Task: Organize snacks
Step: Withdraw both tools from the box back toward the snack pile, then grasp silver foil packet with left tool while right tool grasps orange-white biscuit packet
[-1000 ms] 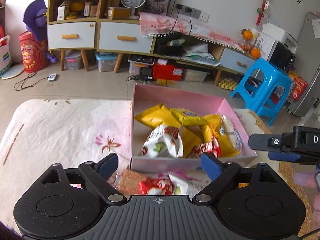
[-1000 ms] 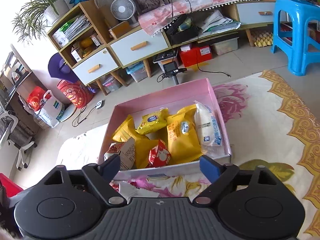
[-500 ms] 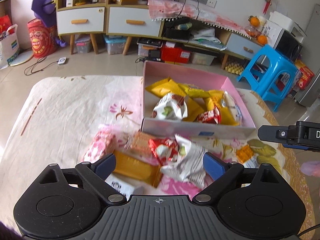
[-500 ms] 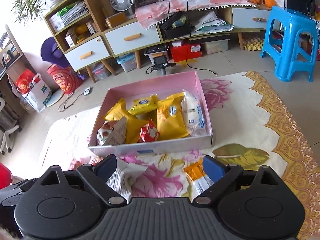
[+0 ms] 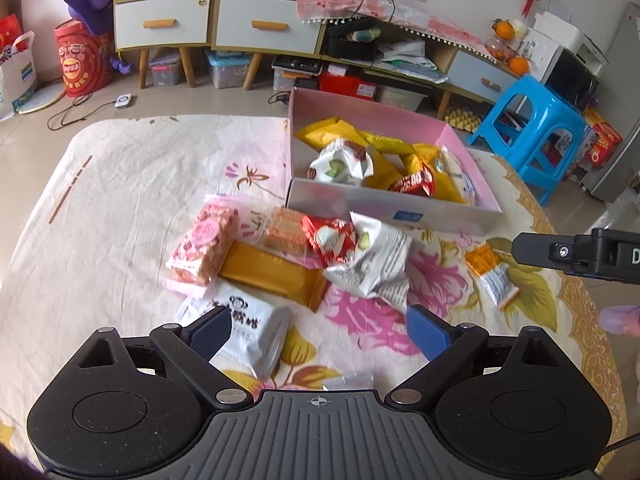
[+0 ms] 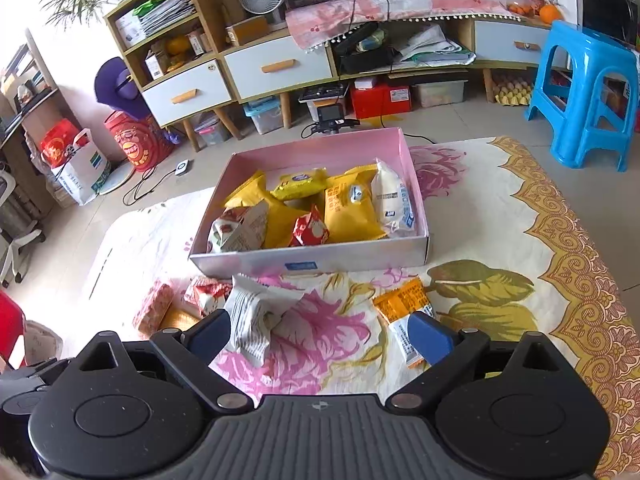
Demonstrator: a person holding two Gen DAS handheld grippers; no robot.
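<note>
A pink box (image 5: 392,206) (image 6: 308,258) holds several yellow, white and red snack packs. Loose snacks lie on the flowered cloth in front of it: a pink pack (image 5: 202,246), a long orange bar (image 5: 272,272), a red pack (image 5: 332,238), a white striped pack (image 5: 372,262) (image 6: 256,316), a white pack (image 5: 244,332) and an orange-white sachet (image 5: 490,272) (image 6: 404,312). My left gripper (image 5: 318,334) is open and empty above the loose pile. My right gripper (image 6: 320,336) is open and empty, between the striped pack and the sachet; it also shows in the left wrist view (image 5: 576,254).
The table has a flowered cloth with a gold border (image 6: 572,240). A blue stool (image 6: 588,92) stands to the right on the floor. Cabinets with drawers (image 5: 252,24) and floor clutter line the far wall.
Both grippers have drawn back from the pink box towards me, so the loose snacks in front of it have come into view. Both stayed open.
</note>
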